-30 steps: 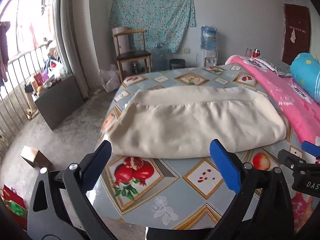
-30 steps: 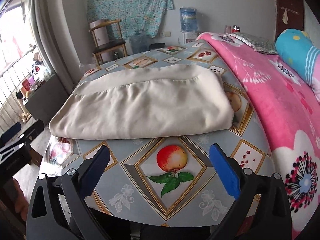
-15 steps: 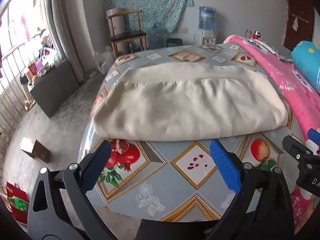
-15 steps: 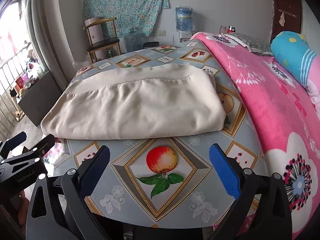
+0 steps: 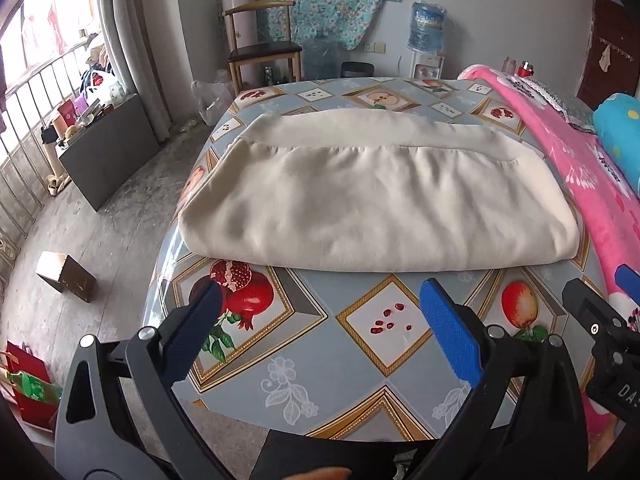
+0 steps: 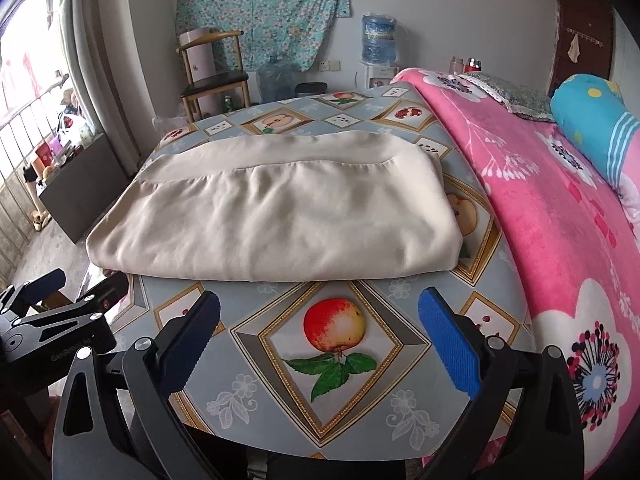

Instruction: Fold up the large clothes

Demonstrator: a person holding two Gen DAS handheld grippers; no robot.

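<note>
Cream garment [image 5: 372, 200] folded into a wide flat bundle, lying across the middle of the bed [image 5: 360, 344] on the fruit-print cover, right end just beside the pink blanket [image 5: 580, 168]. Left tongs [image 5: 320, 328] released, blue pads spread wide, nothing between them, hovering over the near edge of the bed, short of the garment's near fold. Right tongs [image 6: 320, 332] likewise released and empty, over the apple print near the same edge. Both apart from the cloth. Chair [image 5: 260, 48] and water dispenser [image 5: 428, 36] by far wall.
</note>
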